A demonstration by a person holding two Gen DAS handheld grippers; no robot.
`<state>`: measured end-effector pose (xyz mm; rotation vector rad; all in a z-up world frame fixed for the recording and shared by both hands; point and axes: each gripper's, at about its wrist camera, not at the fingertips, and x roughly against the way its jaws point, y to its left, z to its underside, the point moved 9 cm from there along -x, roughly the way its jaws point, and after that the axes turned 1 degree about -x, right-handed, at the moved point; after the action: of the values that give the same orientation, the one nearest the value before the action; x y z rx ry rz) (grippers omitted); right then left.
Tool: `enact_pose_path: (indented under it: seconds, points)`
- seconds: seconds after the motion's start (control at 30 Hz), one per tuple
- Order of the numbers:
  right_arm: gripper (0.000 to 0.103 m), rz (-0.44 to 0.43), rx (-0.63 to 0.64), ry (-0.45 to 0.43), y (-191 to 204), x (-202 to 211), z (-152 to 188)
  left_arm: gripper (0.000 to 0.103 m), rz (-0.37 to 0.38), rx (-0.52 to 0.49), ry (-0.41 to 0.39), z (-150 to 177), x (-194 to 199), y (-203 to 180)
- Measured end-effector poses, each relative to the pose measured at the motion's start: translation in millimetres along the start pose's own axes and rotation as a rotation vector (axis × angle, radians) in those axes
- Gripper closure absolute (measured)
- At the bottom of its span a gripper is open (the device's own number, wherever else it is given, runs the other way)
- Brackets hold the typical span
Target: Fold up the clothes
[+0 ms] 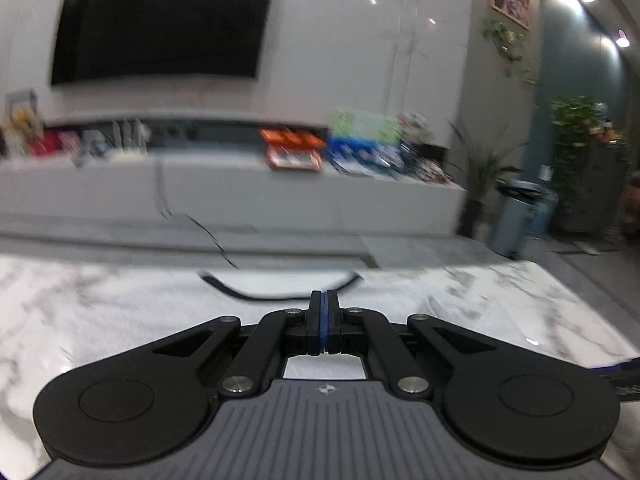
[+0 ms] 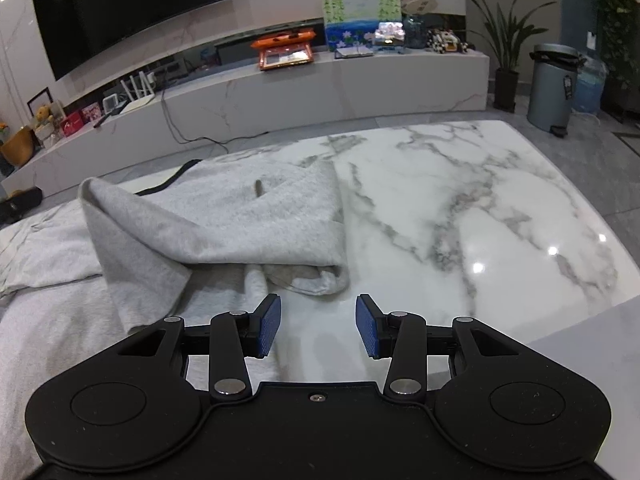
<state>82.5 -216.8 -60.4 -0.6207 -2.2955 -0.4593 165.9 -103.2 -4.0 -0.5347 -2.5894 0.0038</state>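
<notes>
Left wrist view, blurred: left gripper (image 1: pixel 324 320) with jaws pressed together, seemingly on nothing, over pale garment (image 1: pixel 280 280) on marble desk (image 1: pixel 520 300).

Right wrist view: right gripper (image 2: pixel 318 326) with jaws spread wide, empty, just short of the grey garment's (image 2: pixel 224 216) folded edge, left on desk (image 2: pixel 480 200).

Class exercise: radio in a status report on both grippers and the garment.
Left gripper shut, nothing visibly clamped. Right gripper open, beside the grey garment, partly folded on the marble table. Nothing in the way.
</notes>
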Motion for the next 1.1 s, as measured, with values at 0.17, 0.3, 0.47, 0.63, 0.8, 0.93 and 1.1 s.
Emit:
enact_pose_path:
  seconds: [0.17, 0.3, 0.47, 0.63, 0.8, 0.93, 1.1]
  points:
    - [0.062, -0.016, 0.014, -0.002, 14.5, -1.4, -1.3, 0.093, 0.077, -0.163, 0.082, 25.4, -8.6, -43.5]
    - [0.061, -0.024, 0.033, -0.001, 21.1, -2.7, -1.3, 0.070, 0.139, -0.293, 0.148, 46.3, -14.8, -77.3]
    - [0.061, -0.023, 0.030, 0.007, 19.3, -4.8, -0.3, 0.065, 0.152, -0.400, 0.220, 75.2, -11.9, -98.9]
    - [0.061, -0.030, 0.028, 0.010, 18.1, -4.1, 0.4, 0.075, 0.104, -0.407, 0.262, 88.1, -27.6, -94.1]
    - [0.061, -0.040, 0.031, 0.017, 17.9, -4.0, 1.4, 0.097, 0.075, -0.334, 0.194, 71.3, -20.7, -75.9]
    - [0.061, -0.041, 0.031, 0.019, 17.3, -4.1, 1.8, 0.098, 0.048, -0.242, 0.119, 49.5, -10.1, -54.2]
    - [0.061, -0.042, 0.033, 0.019, 17.7, -4.9, 2.7, 0.098, -0.048, 0.086, -0.074, -12.9, 27.8, 29.6]
